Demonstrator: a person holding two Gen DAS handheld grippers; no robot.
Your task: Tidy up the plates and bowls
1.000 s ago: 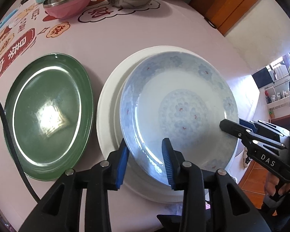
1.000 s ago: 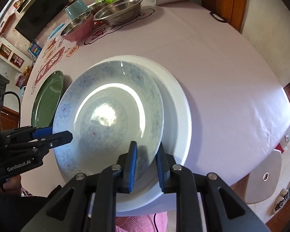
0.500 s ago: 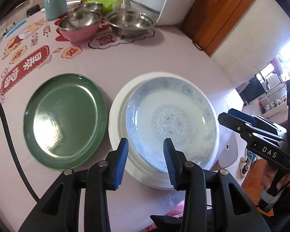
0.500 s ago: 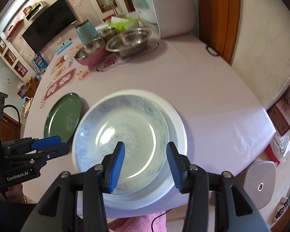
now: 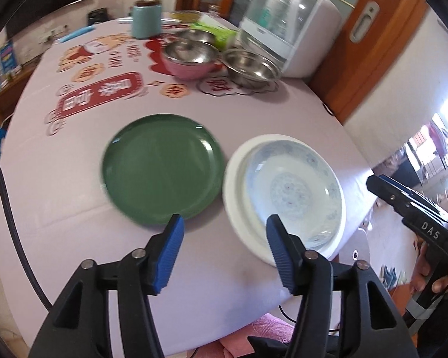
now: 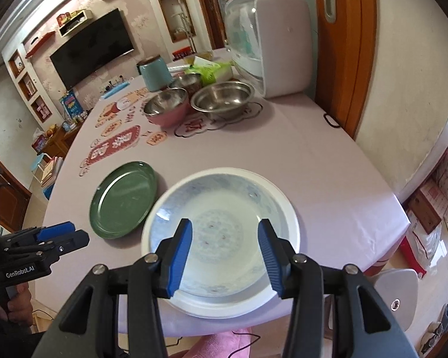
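Pink tablecloth (image 6: 328, 161), steel bowls (image 6: 222, 98) far behind your green plate (image 5: 162, 167), floral plate (image 6: 221, 232) stacked on white plate (image 6: 289, 208), both your tongs, left gripper (image 5: 224, 249) just widened, right gripper (image 6: 225, 252) too, released, holding nothing, edges motion-blurred.

Near the table's (image 6: 328, 161) front edge a patterned plate (image 6: 221, 232) sits nested on a larger plate (image 6: 289, 208); another plate (image 6: 124, 200) lies just left of them. Behind, well apart, stand three bowls (image 6: 222, 98), a canister (image 6: 153, 73) and a cabinet (image 6: 268, 41) at the far right

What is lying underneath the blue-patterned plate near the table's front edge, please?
A plain white plate lies under the blue-patterned plate. Only its rim shows; the middle is covered, so anything further beneath cannot be seen.
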